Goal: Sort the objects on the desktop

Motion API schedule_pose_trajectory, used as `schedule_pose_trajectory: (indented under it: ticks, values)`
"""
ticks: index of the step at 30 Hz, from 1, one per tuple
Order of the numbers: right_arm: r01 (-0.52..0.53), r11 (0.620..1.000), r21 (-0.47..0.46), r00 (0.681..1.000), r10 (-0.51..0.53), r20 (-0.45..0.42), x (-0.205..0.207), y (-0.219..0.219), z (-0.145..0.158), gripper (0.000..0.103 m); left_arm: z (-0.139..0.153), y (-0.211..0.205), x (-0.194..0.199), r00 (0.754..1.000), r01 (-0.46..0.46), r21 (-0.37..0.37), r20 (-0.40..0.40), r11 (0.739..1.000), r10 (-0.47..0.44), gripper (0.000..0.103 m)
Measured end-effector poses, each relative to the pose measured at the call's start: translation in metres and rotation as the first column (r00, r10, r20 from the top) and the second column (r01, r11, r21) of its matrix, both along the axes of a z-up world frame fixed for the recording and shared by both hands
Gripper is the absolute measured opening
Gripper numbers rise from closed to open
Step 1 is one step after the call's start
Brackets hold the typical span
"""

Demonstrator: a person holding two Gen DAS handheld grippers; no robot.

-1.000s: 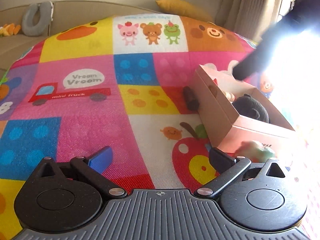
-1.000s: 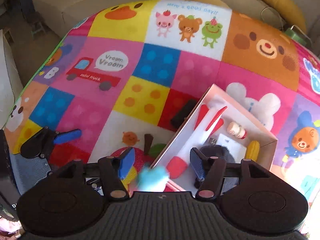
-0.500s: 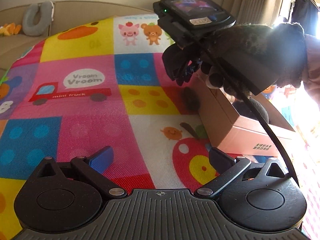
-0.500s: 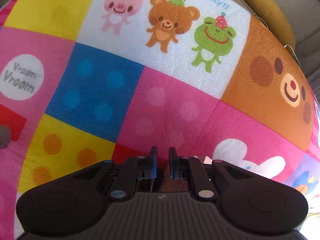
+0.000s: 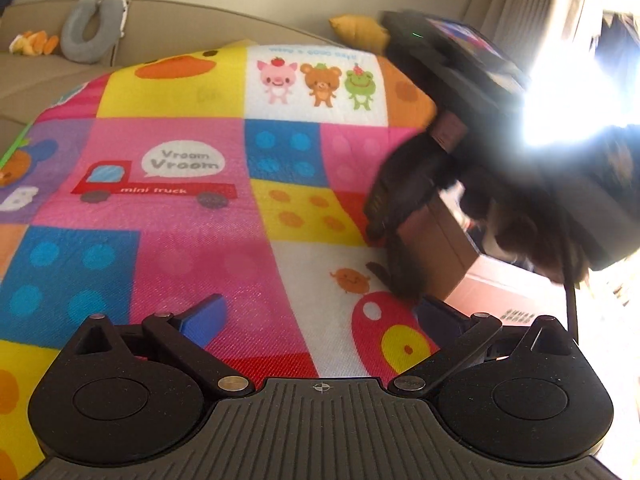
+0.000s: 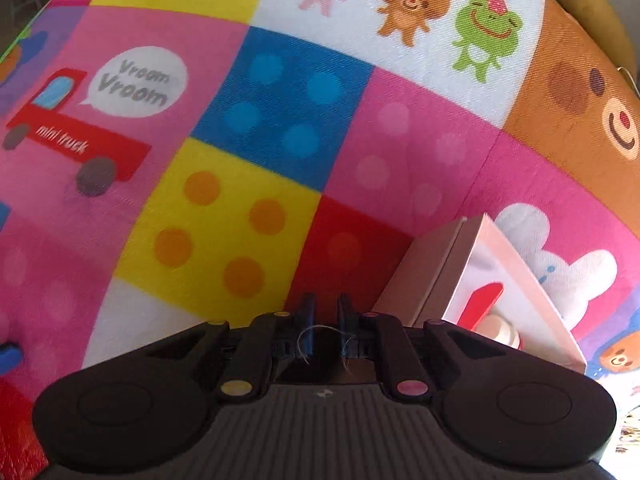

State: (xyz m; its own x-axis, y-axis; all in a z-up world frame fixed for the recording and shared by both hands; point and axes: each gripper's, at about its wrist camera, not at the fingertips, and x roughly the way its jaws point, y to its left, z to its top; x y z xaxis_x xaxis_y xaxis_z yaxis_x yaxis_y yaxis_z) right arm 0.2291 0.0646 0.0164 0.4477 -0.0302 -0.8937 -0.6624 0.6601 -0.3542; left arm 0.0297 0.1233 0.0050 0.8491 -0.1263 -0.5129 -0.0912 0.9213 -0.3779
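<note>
An open pink cardboard box (image 5: 500, 292) stands on the patchwork play mat (image 5: 192, 240) at the right. In the right wrist view the box (image 6: 424, 276) holds a red and white item (image 6: 480, 300) and a small cream bottle (image 6: 502, 328). My right gripper (image 6: 324, 312) points steeply down at the red square by the box's left wall, jaws shut with nothing visible between them. In the left wrist view the right gripper (image 5: 384, 216) is a dark blur in a gloved hand. The small black object seen earlier beside the box is hidden. My left gripper (image 5: 320, 312) hovers open and empty over the mat.
A beige sofa runs behind the mat with a grey neck pillow (image 5: 94, 28) and a yellow cushion (image 5: 352, 32). Strong window glare (image 5: 568, 108) washes out the right side. The left gripper's blue fingertip (image 6: 8, 354) shows at the right wrist view's left edge.
The right gripper, open over the box with a pale blue thing a second ago, shut and came down beside the box's left wall. The left gripper stayed put.
</note>
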Motion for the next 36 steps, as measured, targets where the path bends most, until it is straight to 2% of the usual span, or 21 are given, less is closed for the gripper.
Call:
schedule_pose_trajectory:
  ticks: [4,8,10,11,12,14,16,19,22,24,26,28,30,32,33,34,36]
  values:
    - [-0.048,0.995,0.084,0.994,0.056,-0.096,-0.039,-0.017,0.01,0.019,0.002,0.013,-0.018,0.999,-0.037,-0.039,0.021,0.999,0.038,0.103]
    - [-0.081,0.978,0.194,0.971,0.122,-0.207,-0.085,-0.031,0.027,0.02,0.006,0.014,-0.026,0.996,-0.08,0.004,0.027,0.997,0.08,0.103]
    - [-0.061,0.962,0.266,0.963,0.127,-0.236,-0.101,-0.048,0.036,0.021,0.008,0.009,-0.028,0.997,-0.071,0.022,0.021,0.997,0.071,0.103]
    - [-0.051,0.95,0.308,0.966,0.126,-0.226,-0.112,-0.057,0.045,0.023,0.009,0.006,-0.028,0.998,-0.061,0.029,0.02,0.998,0.061,0.103]
    - [-0.045,0.938,0.344,0.972,0.121,-0.203,-0.119,-0.069,0.053,0.029,0.01,0.001,-0.03,0.999,-0.047,0.041,0.018,0.998,0.046,0.103]
    - [-0.05,0.919,0.392,0.991,0.094,-0.093,-0.133,-0.09,0.069,0.044,0.014,-0.011,-0.032,1.0,-0.014,0.067,0.018,0.998,0.012,0.103]
    - [-0.057,0.907,0.418,0.998,0.044,0.041,-0.145,-0.118,0.083,0.067,0.019,-0.025,-0.039,0.999,0.029,0.09,0.025,0.996,-0.031,0.103]
    - [-0.03,0.896,0.443,0.98,-0.061,0.19,-0.155,-0.162,0.091,0.078,0.026,-0.05,-0.05,0.989,0.142,0.125,0.029,0.982,-0.146,0.103]
    - [0.007,0.88,0.475,0.952,-0.151,0.267,-0.167,-0.202,0.083,0.088,0.029,-0.079,-0.063,0.959,0.28,0.144,-0.002,0.949,-0.282,0.103]
    - [0.03,0.878,0.478,0.929,-0.201,0.311,-0.177,-0.221,0.071,0.089,0.029,-0.098,-0.072,0.949,0.314,0.186,-0.035,0.931,-0.313,0.103]
    - [0.076,0.864,0.498,0.906,-0.269,0.328,-0.187,-0.239,0.055,0.093,0.024,-0.115,-0.078,0.948,0.317,0.258,-0.068,0.913,-0.31,0.103]
    - [0.143,0.829,0.541,0.892,-0.344,0.292,-0.193,-0.258,0.039,0.095,0.018,-0.127,-0.082,0.958,0.287,0.342,-0.091,0.895,-0.272,0.103]
    - [0.2,0.788,0.582,0.885,-0.4,0.237,-0.195,-0.269,0.024,0.095,0.016,-0.129,-0.082,0.965,0.263,0.363,-0.098,0.894,-0.244,0.103]
    - [0.234,0.742,0.628,0.867,-0.451,0.211,-0.198,-0.276,0.012,0.098,0.017,-0.127,-0.08,0.968,0.251,0.359,-0.1,0.899,-0.23,0.092]
    - [0.241,0.732,0.637,0.862,-0.464,0.206,-0.2,-0.278,0.01,0.098,0.018,-0.127,-0.079,0.966,0.259,0.354,-0.106,0.899,-0.237,0.076]
    - [0.241,0.727,0.643,0.86,-0.467,0.205,-0.201,-0.279,0.01,0.098,0.019,-0.127,-0.078,0.963,0.268,0.348,-0.112,0.898,-0.244,0.065]
    - [0.223,0.721,0.656,0.864,-0.458,0.209,-0.206,-0.28,0.012,0.098,0.019,-0.128,-0.079,0.962,0.272,0.363,-0.115,0.891,-0.247,0.063]
